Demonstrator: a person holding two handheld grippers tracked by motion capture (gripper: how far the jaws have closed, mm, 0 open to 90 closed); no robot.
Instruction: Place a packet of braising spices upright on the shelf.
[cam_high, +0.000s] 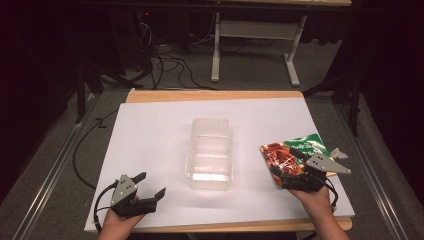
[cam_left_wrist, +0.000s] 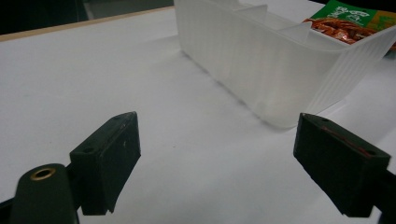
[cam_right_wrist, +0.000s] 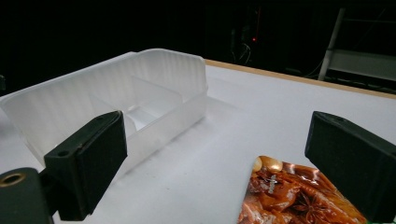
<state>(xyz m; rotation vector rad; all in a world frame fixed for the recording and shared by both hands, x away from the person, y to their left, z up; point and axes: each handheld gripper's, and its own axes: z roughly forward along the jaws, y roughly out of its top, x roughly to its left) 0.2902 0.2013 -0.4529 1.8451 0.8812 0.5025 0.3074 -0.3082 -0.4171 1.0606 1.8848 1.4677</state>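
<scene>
Right gripper (cam_high: 295, 176): jaws apart, poised over the snack packet (cam_high: 286, 155), which lies flat right of the clear divided bin (cam_high: 210, 150).
Left gripper (cam_high: 150, 186): spread wide, empty.
Risk: flat foil may slide away if pinched shallowly.

Dim room, grey carpet floor (cam_high: 45, 165), white-legged desk frame (cam_high: 255, 45) beyond, tangled black cables (cam_high: 165, 62), white-topped table (cam_high: 155, 130).

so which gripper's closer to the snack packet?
Right. The right gripper hovers open over the snack packet's near edge; the left gripper sits open across the clear bin, far from it.
</scene>
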